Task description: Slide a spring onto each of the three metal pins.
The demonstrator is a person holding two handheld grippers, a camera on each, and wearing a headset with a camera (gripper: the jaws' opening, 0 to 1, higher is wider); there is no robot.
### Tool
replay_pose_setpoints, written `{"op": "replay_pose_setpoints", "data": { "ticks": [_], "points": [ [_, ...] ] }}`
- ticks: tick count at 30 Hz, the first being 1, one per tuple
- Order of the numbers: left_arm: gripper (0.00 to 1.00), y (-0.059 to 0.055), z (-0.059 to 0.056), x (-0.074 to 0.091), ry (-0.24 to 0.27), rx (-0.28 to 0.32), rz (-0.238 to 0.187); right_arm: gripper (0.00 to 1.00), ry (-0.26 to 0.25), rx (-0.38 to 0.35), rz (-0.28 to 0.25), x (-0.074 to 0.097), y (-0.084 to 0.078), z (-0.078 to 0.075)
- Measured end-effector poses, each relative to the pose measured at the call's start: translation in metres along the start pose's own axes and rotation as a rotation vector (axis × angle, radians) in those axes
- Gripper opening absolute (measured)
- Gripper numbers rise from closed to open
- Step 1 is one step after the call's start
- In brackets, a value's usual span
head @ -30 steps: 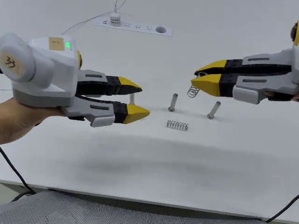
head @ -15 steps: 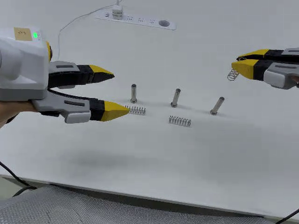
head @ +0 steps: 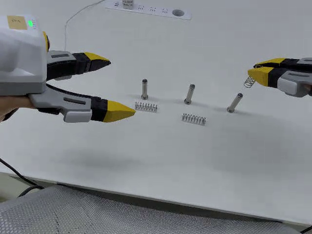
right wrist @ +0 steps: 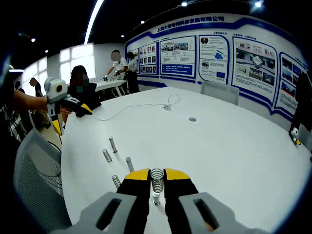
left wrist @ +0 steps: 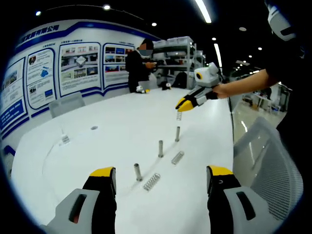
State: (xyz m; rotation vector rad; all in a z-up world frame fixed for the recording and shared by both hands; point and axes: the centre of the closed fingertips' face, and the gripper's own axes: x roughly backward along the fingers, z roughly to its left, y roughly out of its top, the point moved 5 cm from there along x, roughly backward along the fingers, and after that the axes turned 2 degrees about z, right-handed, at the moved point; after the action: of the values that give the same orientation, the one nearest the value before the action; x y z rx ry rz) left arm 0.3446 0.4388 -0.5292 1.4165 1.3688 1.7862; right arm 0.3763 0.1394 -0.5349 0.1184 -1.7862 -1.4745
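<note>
A grey mesh chair (head: pixel 73 214) sits below the near edge of the white table (head: pixel 146 161). Over the table's left side hovers the left gripper (head: pixel 119 87), its yellow-tipped jaws spread wide and holding nothing. On its grey body are a tan sticker (head: pixel 16 21), whose writing is too faint to read, and a lit green light (head: pixel 30 23). Two loose springs lie flat toward the middle of the table. The left spring (head: pixel 146 107) lies just in front of the left pin (head: pixel 145 89), and the middle spring (head: pixel 194 119) lies in front of the middle pin (head: pixel 189 93). The right pin (head: pixel 235 102) completes a row of three bare, upright pins. At the right side the right gripper (head: pixel 252 69) is clamped on the held spring (head: pixel 249 82), which hangs from its tips above that pin and apart from it. Along the far edge lies a white power strip (head: pixel 146 8) with a cable (head: pixel 73 19); its markings are unreadable.
</note>
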Motion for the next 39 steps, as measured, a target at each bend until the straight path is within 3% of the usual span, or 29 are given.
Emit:
{"op": "replay_pose_setpoints", "data": {
  "ticks": [10,14,26,39],
  "points": [
    [0.85,-0.005,-0.003,-0.006,-0.003,0.008,0.023,0.11,0.018,-0.038,0.026,-0.011,-0.015,-0.003],
    [0.94,-0.007,-0.001,-0.007,0.015,0.025,0.024,0.11,0.024,-0.022,0.05,-0.013,-0.019,-0.001],
    [0.99,-0.007,0.001,-0.004,0.03,0.037,0.018,0.11,0.019,0.01,0.085,-0.022,-0.033,0.002],
    [1.0,-0.007,0.003,-0.001,0.046,0.052,0.013,0.11,0.001,-0.032,0.091,-0.03,-0.047,0.002]
  ]
}}
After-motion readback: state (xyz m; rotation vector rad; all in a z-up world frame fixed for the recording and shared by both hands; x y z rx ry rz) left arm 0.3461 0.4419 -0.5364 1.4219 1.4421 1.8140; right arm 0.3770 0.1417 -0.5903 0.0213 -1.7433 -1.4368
